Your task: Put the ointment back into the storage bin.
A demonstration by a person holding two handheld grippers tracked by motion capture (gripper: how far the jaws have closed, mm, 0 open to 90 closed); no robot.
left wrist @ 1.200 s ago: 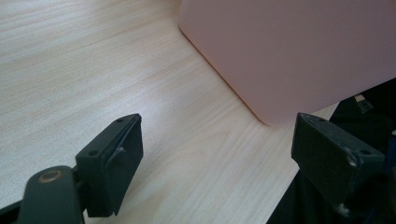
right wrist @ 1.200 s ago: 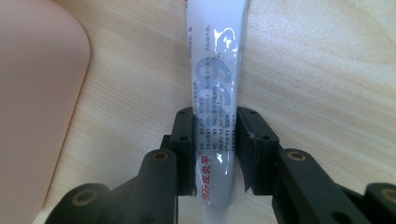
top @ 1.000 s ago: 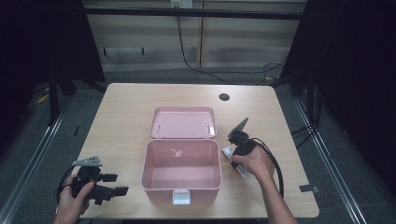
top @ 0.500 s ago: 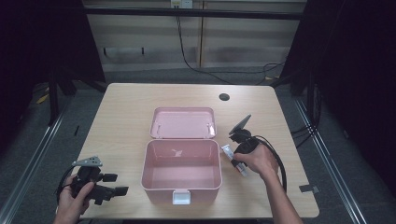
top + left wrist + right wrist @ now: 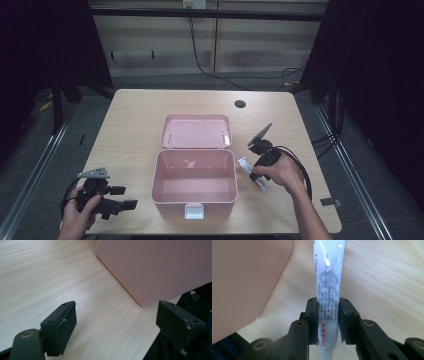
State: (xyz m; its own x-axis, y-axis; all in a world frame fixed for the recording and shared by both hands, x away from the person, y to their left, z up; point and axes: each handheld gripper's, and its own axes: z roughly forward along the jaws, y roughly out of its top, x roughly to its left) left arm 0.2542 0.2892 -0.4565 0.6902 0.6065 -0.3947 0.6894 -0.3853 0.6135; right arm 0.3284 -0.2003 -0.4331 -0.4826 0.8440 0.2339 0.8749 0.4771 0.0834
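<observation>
An open pink box [image 5: 194, 205] sits mid-table, its lid [image 5: 196, 132] hinged back flat. Just right of the box my right gripper [image 5: 254, 173] is shut on a white printed tube [image 5: 244, 163]. In the right gripper view the jaws [image 5: 329, 315] clamp the tube [image 5: 329, 277] near its lower end, a little above the wood, with the box wall [image 5: 244, 285] at the left. My left gripper [image 5: 128, 197] rests at the front left, open with nothing between its jaws. In its own view the left gripper [image 5: 117, 322] faces the pink box corner [image 5: 160, 267].
A round cable hole [image 5: 240, 104] lies at the table's back right. A small grey tag [image 5: 330, 202] sits near the front right corner. Bare wood stretches left of the box and behind the lid. Cables hang beyond the far edge.
My right hand has lifted the tube slightly and drifted a little to the right. The left hand and the box have stayed put.
</observation>
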